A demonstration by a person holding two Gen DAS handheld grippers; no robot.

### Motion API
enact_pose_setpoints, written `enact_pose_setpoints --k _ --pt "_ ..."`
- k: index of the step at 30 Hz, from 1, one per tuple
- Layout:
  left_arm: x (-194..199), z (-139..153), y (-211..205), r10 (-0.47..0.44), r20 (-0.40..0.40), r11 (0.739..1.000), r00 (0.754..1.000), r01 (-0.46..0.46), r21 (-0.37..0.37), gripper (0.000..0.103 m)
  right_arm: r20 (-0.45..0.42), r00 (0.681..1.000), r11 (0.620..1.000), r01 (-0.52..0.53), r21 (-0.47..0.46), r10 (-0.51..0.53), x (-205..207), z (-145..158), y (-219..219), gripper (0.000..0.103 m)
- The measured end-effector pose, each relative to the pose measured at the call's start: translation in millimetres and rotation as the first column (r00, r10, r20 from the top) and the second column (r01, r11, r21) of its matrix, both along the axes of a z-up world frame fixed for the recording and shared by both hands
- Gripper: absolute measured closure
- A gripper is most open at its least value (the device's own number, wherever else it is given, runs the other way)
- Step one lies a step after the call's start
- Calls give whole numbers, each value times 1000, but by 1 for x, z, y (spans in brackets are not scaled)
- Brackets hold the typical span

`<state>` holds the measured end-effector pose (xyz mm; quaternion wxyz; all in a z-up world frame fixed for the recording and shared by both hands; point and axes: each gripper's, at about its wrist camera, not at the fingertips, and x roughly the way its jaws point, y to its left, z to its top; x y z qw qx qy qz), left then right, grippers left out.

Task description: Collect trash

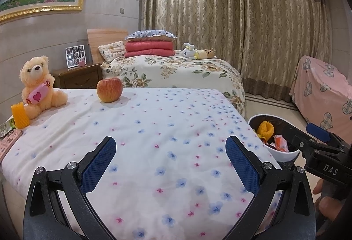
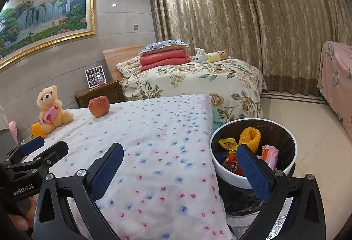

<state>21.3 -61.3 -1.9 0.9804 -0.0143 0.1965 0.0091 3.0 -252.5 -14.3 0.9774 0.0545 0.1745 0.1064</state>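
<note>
- At the far left of the left wrist view, flat wrappers (image 1: 8, 138) are seen at the edge of the flowered bedspread (image 1: 154, 141), at about 9 o'clock from the left gripper.
- An orange foam fruit net (image 1: 19, 116) is stood upright just beside them, touching the foot of a teddy bear (image 1: 38, 86).
- An apple (image 1: 109, 89) is set on the bedspread at 11 o'clock from the left gripper, well apart from the bear.
- The left gripper (image 1: 170, 164) is held over the bedspread with its blue pads spread wide; nothing is held between them.
- At 3 o'clock from it, the trash bin (image 1: 283, 155) is placed beside the bed, lined with a black bag; a second foam net (image 1: 265, 129) and coloured wrappers (image 1: 280, 143) are seen inside.
- In the right wrist view, the right gripper (image 2: 179, 168) is spread wide and empty, one pad over the bedspread and the other in front of the bin's near rim.
- A floral bed (image 1: 176, 70) with folded red quilts (image 1: 149, 47) is seen behind, at 12 o'clock.
- Curtains (image 1: 242, 24) are hung at the back, and a pink covered piece of furniture (image 1: 323, 88) is seen at the far right.
</note>
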Motion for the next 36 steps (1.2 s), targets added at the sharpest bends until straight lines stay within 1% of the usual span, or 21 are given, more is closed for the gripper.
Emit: enact_pose_setpoints --k 36 --pt "2 -2 -5 -20 -14 1000 1000 20 4 1 -1 1000 1000 0 2 0 0 0 -1 0"
